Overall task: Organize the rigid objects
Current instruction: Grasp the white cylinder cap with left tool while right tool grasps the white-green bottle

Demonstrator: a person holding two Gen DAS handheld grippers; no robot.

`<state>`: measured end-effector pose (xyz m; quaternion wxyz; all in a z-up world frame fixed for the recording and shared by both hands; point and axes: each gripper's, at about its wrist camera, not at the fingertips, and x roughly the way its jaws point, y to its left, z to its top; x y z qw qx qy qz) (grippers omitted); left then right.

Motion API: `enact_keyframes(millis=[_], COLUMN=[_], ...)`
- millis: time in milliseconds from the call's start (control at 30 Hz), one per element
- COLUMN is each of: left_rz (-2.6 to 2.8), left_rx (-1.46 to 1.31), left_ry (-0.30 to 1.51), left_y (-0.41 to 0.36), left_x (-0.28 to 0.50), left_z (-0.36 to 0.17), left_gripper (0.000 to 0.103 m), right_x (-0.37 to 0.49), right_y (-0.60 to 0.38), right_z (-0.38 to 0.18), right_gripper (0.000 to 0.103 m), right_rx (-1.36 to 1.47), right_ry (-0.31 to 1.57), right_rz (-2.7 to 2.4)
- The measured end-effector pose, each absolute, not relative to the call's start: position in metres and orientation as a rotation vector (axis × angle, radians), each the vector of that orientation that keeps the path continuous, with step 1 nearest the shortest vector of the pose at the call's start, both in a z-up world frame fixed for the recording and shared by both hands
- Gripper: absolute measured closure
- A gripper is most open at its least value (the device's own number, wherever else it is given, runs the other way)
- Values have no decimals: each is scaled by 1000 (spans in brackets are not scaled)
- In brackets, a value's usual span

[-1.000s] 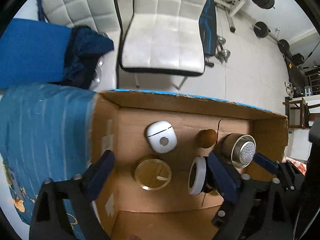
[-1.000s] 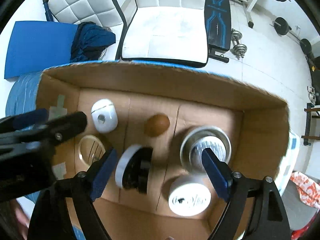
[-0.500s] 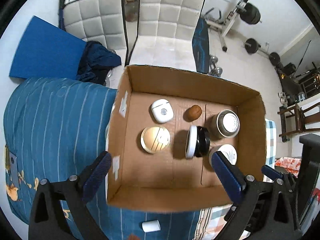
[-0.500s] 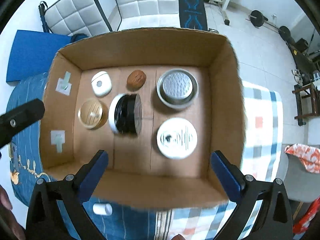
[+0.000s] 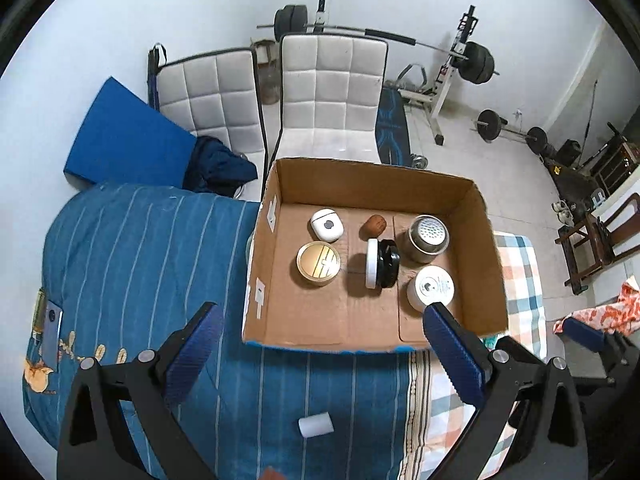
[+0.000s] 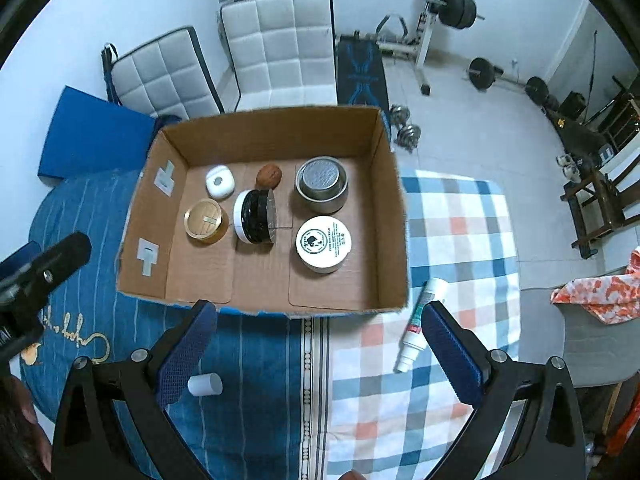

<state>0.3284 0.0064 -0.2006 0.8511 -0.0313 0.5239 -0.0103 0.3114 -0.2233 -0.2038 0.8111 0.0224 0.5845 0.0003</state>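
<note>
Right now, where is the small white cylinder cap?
The small white cylinder cap lies outside the cardboard box, on the blue striped blanket before its near wall, beside the right gripper's left finger.

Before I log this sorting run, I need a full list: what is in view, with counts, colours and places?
cardboard box: 1, brown, on the bed
earbud case: 1, white, box back left
walnut: 1, brown, box back middle
metal cup: 1, silver, box back right
gold-lidded jar: 1, gold, box left
black jar: 1, black with white lid, on its side, box centre
cream jar: 1, white, box right
small cylinder: 1, white, blue bedspread
tube: 1, white, checked blanket
chairs: 2, white, behind box
left gripper: open
right gripper: open
</note>
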Motion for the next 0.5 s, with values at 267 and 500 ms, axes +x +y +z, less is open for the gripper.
enact_keyframes(millis=[267, 500], left_rz=[-47, -60], left_rx=[-8, 26], left_ry=[1034, 1005], left_y=[-1, -6], left_x=[286, 273], left_z=[-171, -159], left_gripper=[1, 1], right_x=[276, 263], right_y=[-224, -230], right_z=[-163, -158], right_gripper=[0, 0], right_rx=[43, 86], right_ry=[1176, 1183], right_rz=[16, 45])
